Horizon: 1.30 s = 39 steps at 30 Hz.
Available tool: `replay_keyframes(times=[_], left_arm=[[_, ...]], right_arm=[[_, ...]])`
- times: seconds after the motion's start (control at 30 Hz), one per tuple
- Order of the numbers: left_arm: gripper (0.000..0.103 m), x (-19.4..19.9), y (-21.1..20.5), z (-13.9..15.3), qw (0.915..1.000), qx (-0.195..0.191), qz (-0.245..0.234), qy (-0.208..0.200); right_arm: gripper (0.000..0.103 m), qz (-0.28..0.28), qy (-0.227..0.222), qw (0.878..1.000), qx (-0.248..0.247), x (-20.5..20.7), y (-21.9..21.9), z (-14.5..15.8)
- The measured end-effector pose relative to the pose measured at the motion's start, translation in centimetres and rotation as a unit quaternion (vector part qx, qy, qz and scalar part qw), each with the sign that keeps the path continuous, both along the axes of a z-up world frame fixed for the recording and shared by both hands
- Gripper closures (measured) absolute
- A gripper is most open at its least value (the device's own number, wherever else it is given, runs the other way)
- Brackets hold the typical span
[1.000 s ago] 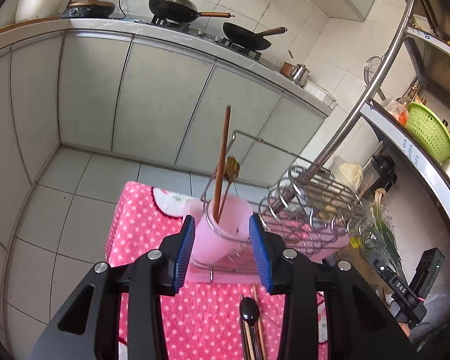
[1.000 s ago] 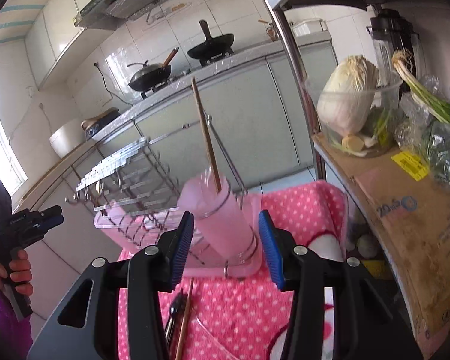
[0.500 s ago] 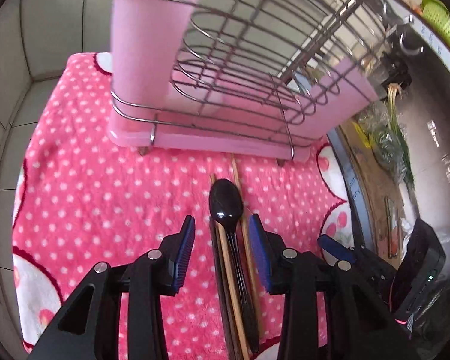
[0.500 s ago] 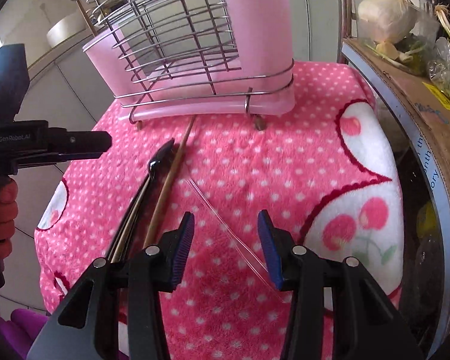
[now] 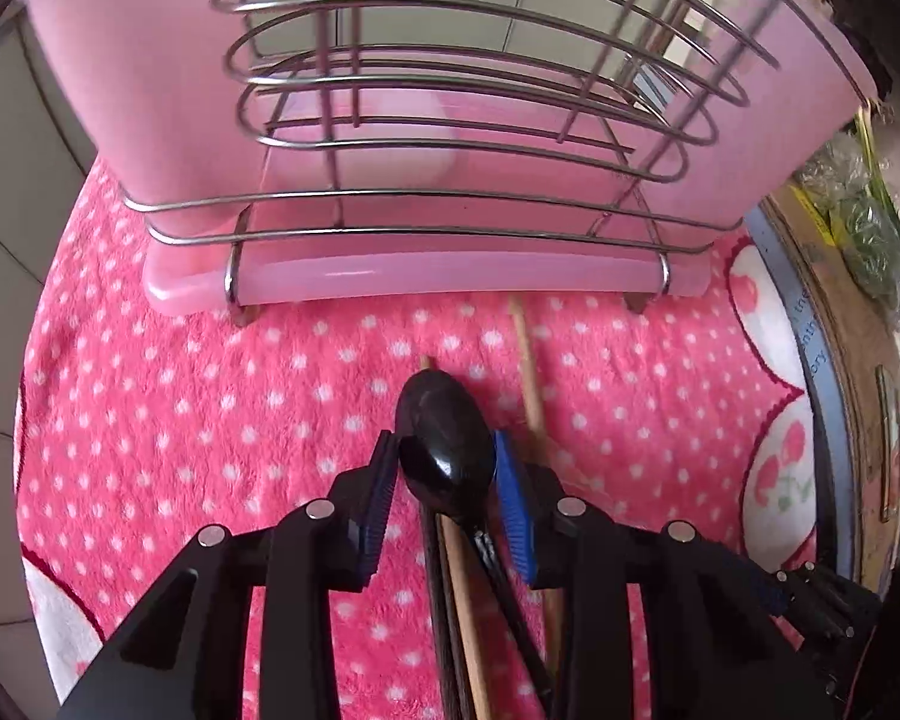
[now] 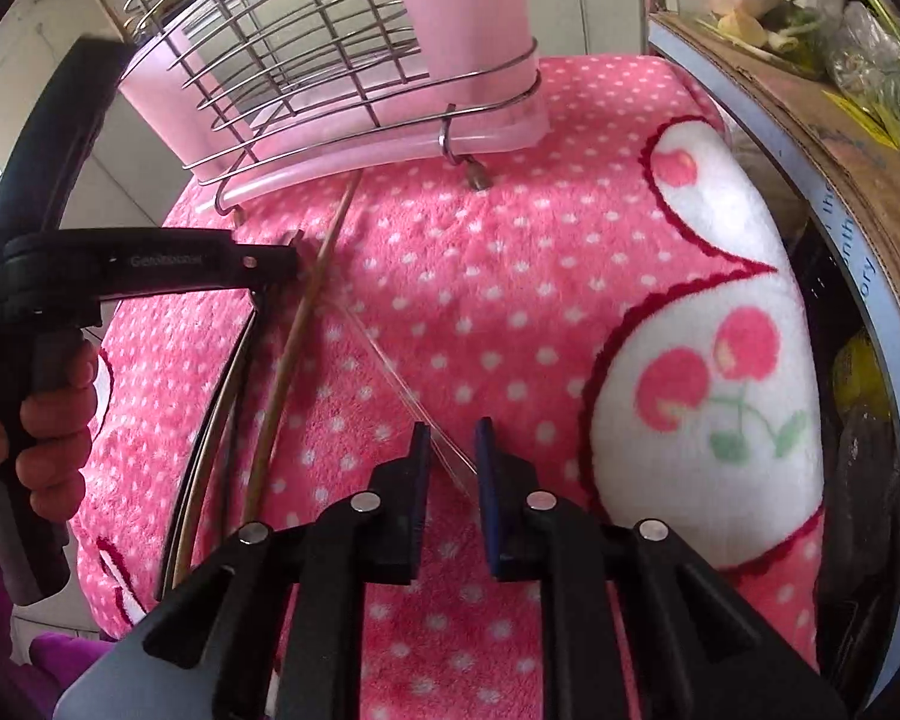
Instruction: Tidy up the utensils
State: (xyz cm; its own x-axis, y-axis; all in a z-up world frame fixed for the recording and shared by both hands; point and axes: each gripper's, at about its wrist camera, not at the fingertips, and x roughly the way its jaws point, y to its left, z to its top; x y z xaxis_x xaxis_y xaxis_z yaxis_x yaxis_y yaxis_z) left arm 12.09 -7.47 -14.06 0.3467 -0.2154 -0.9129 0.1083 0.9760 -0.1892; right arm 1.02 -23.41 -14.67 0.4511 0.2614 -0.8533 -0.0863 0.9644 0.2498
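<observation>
- Glossy black plastic: the spoon is seen lying bowl-up on the pink dotted cloth, its bowl oval and shiny, its thin handle running back under the tool.
- The left gripper is closing; both blue pads are seen against the sides of the spoon bowl.
- Wooden chopsticks are laid just beside the spoon, one tip reaching the rack's foot.
- A clear, thin straw-like rod is laid slantwise on the cloth; its near end passes between the jaws of the right gripper, which are closing, a narrow gap remaining; contact with the rod cannot be told.
- The wire dish rack with pink tray is stood at the cloth's far edge.
- A hand is seen on the left tool's grip.
</observation>
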Motion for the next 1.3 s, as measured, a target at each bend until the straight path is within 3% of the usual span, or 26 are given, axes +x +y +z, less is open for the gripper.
replay_keyframes(times=[0.13, 0.23, 0.47, 0.53, 0.67, 0.87, 1.07, 1.3], left_arm=[[0.098, 0.0, 3.2, 0.4, 0.9991, -0.038, 0.020, 0.006], [0.099, 0.0, 5.3, 0.7, 0.9974, -0.067, 0.027, 0.009], [0.101, 0.6, 8.5, 1.0, 0.9985, -0.053, 0.012, 0.000], [0.100, 0.5, 9.0, 0.9, 0.9989, -0.047, 0.009, 0.001], [0.100, 0.2, 10.1, 0.1, 0.9987, -0.048, 0.011, 0.009], [0.100, 0.3, 11.2, -0.4, 0.9976, -0.066, 0.010, 0.014], [0.099, 0.8, 11.5, -0.9, 0.9963, -0.081, 0.011, 0.024], [0.096, 1.7, 11.3, -1.3, 0.9958, -0.084, 0.011, 0.035]], right_arm=[[0.091, -0.024, 0.014, 0.999, 0.019, -0.5, -0.7, 0.3], [0.092, -0.035, 0.030, 0.998, 0.033, -1.0, -0.7, 0.4], [0.090, -0.006, 0.081, 0.995, 0.051, -2.0, 0.3, 0.0], [0.078, -0.001, 0.089, 0.994, 0.063, -2.1, 0.0, 0.2], [0.073, -0.007, 0.069, 0.995, 0.067, -1.4, -0.9, 1.4], [0.073, -0.016, 0.030, 0.994, 0.103, 3.6, -0.7, 3.4], [0.074, -0.053, 0.062, 0.986, 0.148, 9.3, -0.8, 1.4], [0.074, -0.084, 0.073, 0.983, 0.146, 12.1, -0.2, -0.6]])
